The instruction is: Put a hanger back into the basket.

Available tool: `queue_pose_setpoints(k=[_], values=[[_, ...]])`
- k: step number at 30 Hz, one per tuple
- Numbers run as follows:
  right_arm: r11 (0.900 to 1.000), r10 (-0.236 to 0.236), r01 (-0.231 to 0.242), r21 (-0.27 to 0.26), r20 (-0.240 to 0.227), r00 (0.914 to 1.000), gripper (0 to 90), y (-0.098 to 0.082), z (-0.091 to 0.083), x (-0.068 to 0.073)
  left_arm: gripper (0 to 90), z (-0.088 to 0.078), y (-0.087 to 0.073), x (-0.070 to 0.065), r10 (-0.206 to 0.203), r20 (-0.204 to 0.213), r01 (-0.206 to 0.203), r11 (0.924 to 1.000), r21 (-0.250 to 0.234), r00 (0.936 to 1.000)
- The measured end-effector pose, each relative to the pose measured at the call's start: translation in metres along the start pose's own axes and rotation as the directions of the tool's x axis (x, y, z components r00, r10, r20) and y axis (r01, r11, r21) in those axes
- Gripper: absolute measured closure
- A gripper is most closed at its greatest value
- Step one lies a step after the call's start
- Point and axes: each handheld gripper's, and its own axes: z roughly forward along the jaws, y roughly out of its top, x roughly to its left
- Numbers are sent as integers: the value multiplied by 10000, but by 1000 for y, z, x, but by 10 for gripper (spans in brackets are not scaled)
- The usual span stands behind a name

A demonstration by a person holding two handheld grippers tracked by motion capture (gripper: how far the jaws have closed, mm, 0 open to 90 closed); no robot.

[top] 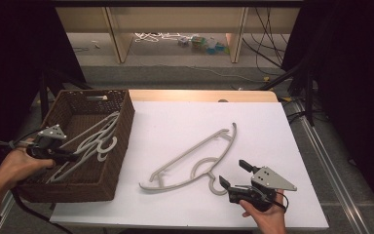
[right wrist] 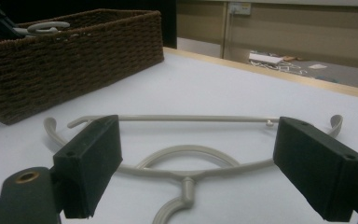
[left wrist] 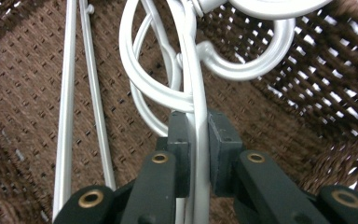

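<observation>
A brown wicker basket (top: 121, 141) stands at the table's left with pale grey hangers (top: 95, 139) lying in it. My left gripper (top: 73, 157) reaches into the basket from the left and is shut on one hanger's bar. In the left gripper view the pads pinch the hanger's pale rod (left wrist: 197, 140) between them, with hooks (left wrist: 251, 65) curling above. Another grey hanger (top: 195, 158) lies flat on the white table, its hook (top: 217, 186) toward the front. My right gripper (top: 233, 174) hovers open just right of that hook. In the right gripper view the hanger (right wrist: 191, 163) lies between and beyond the wide-apart jaws.
The white tabletop (top: 263, 126) has a wooden strip (top: 199, 95) along its far edge. Beyond it are table legs and loose cables on the floor (top: 175, 39). Black stands (top: 302, 78) rise at the right. The basket (right wrist: 74, 56) sits far left in the right gripper view.
</observation>
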Motion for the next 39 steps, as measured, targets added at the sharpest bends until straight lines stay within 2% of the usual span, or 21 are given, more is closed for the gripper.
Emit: queue_pose_setpoints(k=[4,6,8,10,11,14,16,17,19,22,26,28,29,30,31,32,33,34,36,38,39], values=[[10000,-1,1,26,-15,10000,162,0,0,0,809,8,-5,3,-436,-40,437,9990,94,9990],[10000,1,-1,-2,-9,10000,162,0,0,0,809,11,-7,5,-292,31,291,9994,182,9996],[9999,-13,14,100,-69,10000,162,0,0,0,807,15,-9,5,-502,48,502,9987,131,9987],[10000,24,-24,20,-22,10000,162,0,0,0,798,14,-8,6,-479,-29,480,9978,461,9988],[10000,21,-21,20,-8,10000,162,0,0,0,794,16,-8,4,-763,-177,768,9965,315,9969],[9999,74,-73,104,-102,9999,162,-1,0,0,727,15,-9,6,-626,-201,636,9966,527,9978],[9999,126,-126,0,-132,9998,162,-1,1,1,690,14,-9,4,-895,-88,897,9957,230,9959],[9999,76,-75,72,-122,9999,162,0,1,0,653,13,-9,4,-864,-163,867,9961,171,9961],[9999,65,-63,100,-118,9999,162,-1,0,0,564,10,-7,-1,-1376,-484,1362,9902,-306,9893],[10000,43,-43,18,6,10000,162,0,0,0,463,5,-3,-6,-1513,-738,1456,9863,-776,9857],[9999,102,-102,-4,-104,9999,162,-1,1,0,355,-4,7,-20,-1924,-979,1716,9670,-1883,9764],[10000,22,-22,-2,12,10000,162,0,0,0,342,-11,12,-26,-1979,-976,1742,9621,-2098,9754],[10000,8,-8,12,-24,10000,162,0,0,0,325,-15,15,-32,-1996,-966,1716,9552,-2410,9751],[10000,6,-6,29,-18,10000,162,0,0,0,318,-16,18,-38,-2109,-920,1781,9435,-2794,9732],[10000,34,-34,28,20,10000,162,0,-1,0,312,-16,21,-45,-2369,-875,1960,9230,-3311,9676],[10000,50,-50,14,22,10000,162,0,-1,0,298,-20,24,-50,-2213,-908,1785,9229,-3413,9710],[10000,40,-40,-13,15,10000,162,0,-1,0,290,-21,27,-56,-2243,-836,1796,9134,-3654,9709],[10000,4,-4,3,25,10000,162,0,-1,0,286,-23,28,-60,-2156,-796,1712,9111,-3749,9732],[10000,2,-1,80,-39,10000,162,0,-1,0,277,-23,34,-72,-2330,-579,1869,8847,-4271,9708],[10000,2,-2,12,-12,10000,162,0,-1,0,267,-25,37,-82,-2295,-269,1907,8632,-4675,9729],[9999,7,-7,107,-19,10000,162,1,-1,0,260,-25,38,-86,-2425,37,2130,8446,-4912,9701]])
